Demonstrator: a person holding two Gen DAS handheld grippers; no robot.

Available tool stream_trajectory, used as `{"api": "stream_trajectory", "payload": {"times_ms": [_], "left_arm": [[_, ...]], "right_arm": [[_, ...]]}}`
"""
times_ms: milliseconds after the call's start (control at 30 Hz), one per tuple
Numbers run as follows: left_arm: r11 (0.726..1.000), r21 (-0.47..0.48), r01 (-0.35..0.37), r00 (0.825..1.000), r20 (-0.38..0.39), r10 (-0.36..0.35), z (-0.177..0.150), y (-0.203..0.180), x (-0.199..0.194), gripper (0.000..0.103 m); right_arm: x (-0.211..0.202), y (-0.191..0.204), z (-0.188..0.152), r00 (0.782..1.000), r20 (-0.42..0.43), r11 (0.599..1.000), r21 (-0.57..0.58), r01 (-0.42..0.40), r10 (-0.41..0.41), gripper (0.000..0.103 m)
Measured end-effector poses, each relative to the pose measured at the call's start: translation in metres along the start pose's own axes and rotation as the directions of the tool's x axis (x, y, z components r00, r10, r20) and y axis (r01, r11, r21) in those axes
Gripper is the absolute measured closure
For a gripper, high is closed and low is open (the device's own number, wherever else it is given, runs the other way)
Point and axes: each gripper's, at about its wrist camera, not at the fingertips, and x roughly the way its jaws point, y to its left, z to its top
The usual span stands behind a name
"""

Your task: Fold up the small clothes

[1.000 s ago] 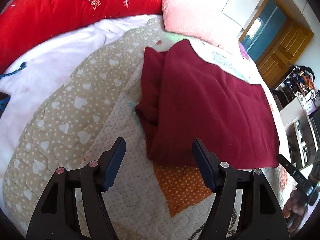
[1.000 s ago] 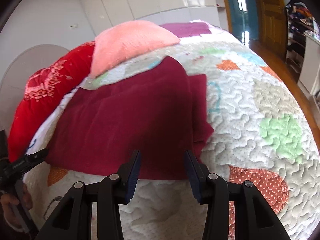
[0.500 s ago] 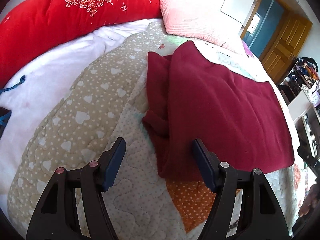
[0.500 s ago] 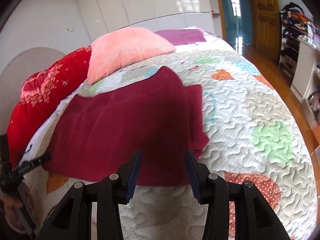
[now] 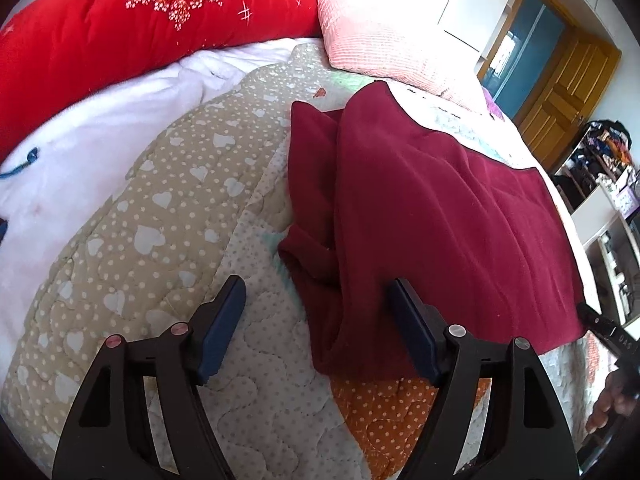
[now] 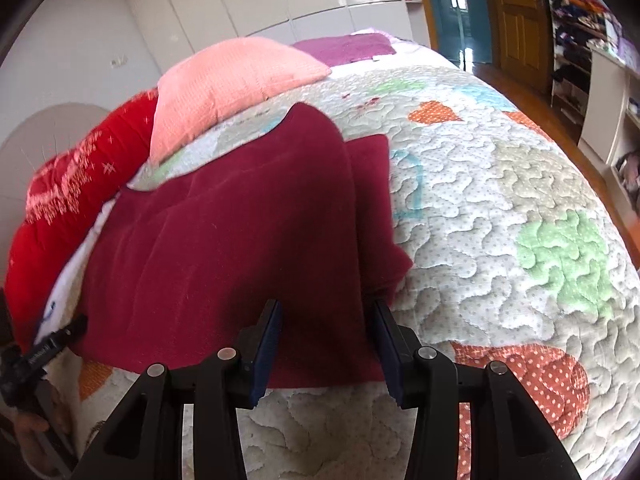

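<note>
A dark red garment (image 5: 440,208) lies flat on the bed, folded, with a narrower layer sticking out along its left side. My left gripper (image 5: 315,282) hovers at its near left corner. The jaws are opening and the corner lies between the fingers, but the pads do not press it. In the right wrist view the same garment (image 6: 240,220) spreads to the left. My right gripper (image 6: 326,304) stands open over its near right edge, with the cloth below the gap and nothing gripped. Each gripper shows at the edge of the other's view.
The bed carries a patchwork quilt (image 5: 140,220) and a white blanket (image 5: 100,120). A red flowered pillow (image 5: 120,28) and a pink pillow (image 5: 380,48) lie at the head. A purple cloth (image 6: 344,46) lies at the far side. Wooden doors (image 5: 560,92) and shelves stand beyond the bed.
Both grippers have come closer to the garment's near edge. The left jaws stand a little wider than before. The garment itself has not moved.
</note>
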Motion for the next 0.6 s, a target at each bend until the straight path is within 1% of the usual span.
{"api": "stream_trajectory", "payload": {"times_ms": [133,233,267,300,333,367,400,467,533,600], "left_arm": [[1.000,-0.019,0.013,1.000,0.003,-0.013,-0.001,0.003,-0.001,0.027],[1.000,-0.014,0.006,1.000,0.006,-0.006,-0.001,0.001,-0.001,0.027],[1.000,-0.015,0.007,1.000,0.003,-0.007,-0.001,0.001,-0.001,0.027],[1.000,-0.020,0.013,1.000,-0.002,-0.013,0.000,0.002,-0.001,0.027],[0.999,-0.037,0.030,1.000,-0.005,-0.030,0.003,0.004,-0.002,0.027],[0.996,-0.068,0.060,0.998,0.002,-0.060,0.006,0.007,-0.004,0.027],[0.992,-0.094,0.083,0.997,0.013,-0.082,0.010,0.010,-0.006,0.027],[0.982,-0.147,0.115,0.993,0.038,-0.111,0.020,0.017,-0.009,0.027],[0.976,-0.191,0.101,0.995,0.031,-0.097,0.027,0.021,-0.004,0.025],[0.973,-0.208,0.105,0.994,0.000,-0.107,0.030,0.021,0.006,0.024]], "right_arm": [[0.000,-0.011,-0.004,1.000,0.000,0.999,0.040,0.009,-0.009,0.055],[-0.002,-0.020,-0.005,1.000,0.002,0.997,0.077,-0.018,0.018,0.053],[-0.004,-0.021,-0.005,1.000,0.007,0.996,0.083,-0.019,0.018,0.051],[-0.006,-0.023,-0.003,1.000,0.012,0.996,0.083,-0.019,0.018,0.046],[-0.006,-0.023,-0.002,1.000,0.017,0.996,0.081,-0.021,0.019,0.044],[-0.007,-0.024,0.001,0.999,0.026,0.996,0.082,-0.027,0.025,0.039],[-0.007,-0.025,0.003,0.999,0.030,0.996,0.082,-0.031,0.028,0.037],[-0.001,-0.027,0.013,0.999,0.031,0.997,0.076,-0.033,0.031,0.036],[0.008,-0.030,0.024,0.999,0.028,0.997,0.071,-0.031,0.029,0.036],[0.022,-0.035,0.033,0.999,0.006,0.996,0.076,-0.045,0.045,0.035]]}}
